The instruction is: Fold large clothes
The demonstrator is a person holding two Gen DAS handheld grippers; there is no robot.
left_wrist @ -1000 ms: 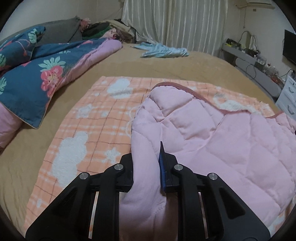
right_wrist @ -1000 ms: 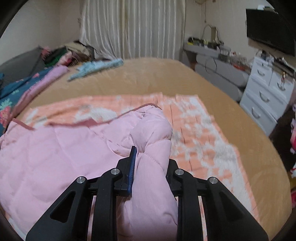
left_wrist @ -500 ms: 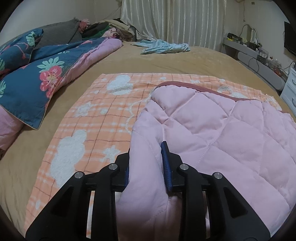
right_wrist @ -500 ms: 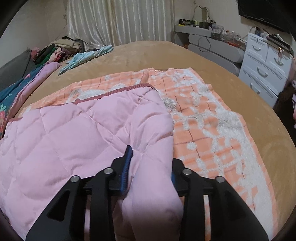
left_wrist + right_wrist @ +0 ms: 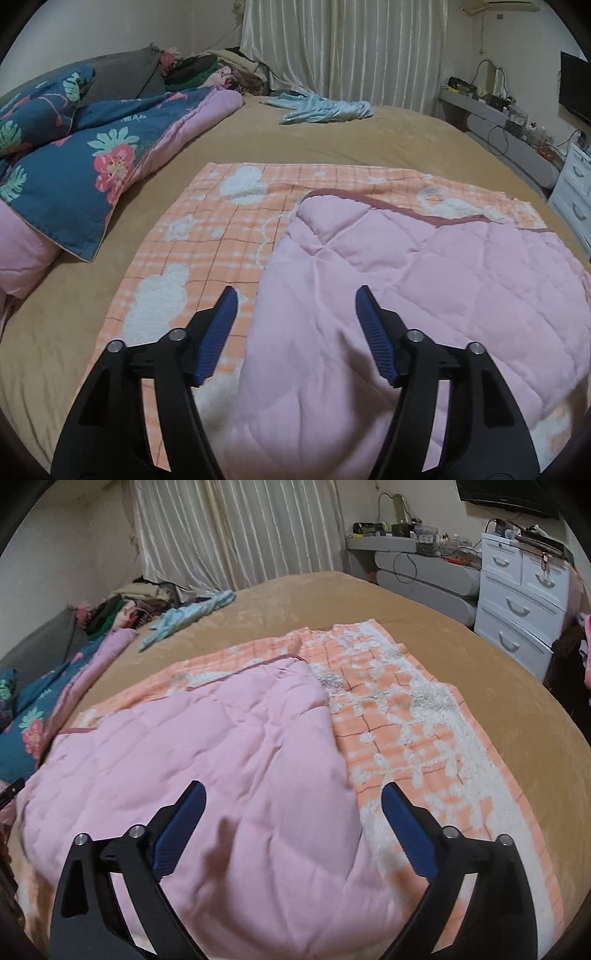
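While both tools [image 5: 296,295] [image 5: 293,789] gape wide and empty, the pink quilt [image 5: 424,280] lies folded, edges inside the orange blanket [image 5: 207,236].

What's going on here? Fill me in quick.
A person with a handheld gripper in each hand is folding a pink quilted blanket on a bed. The pink side lies folded over the orange checked side, with a band of the orange still showing beyond the maroon edge. The left gripper and right gripper are both open above the near edge, holding nothing. A floral duvet and a light blue garment lie further off.
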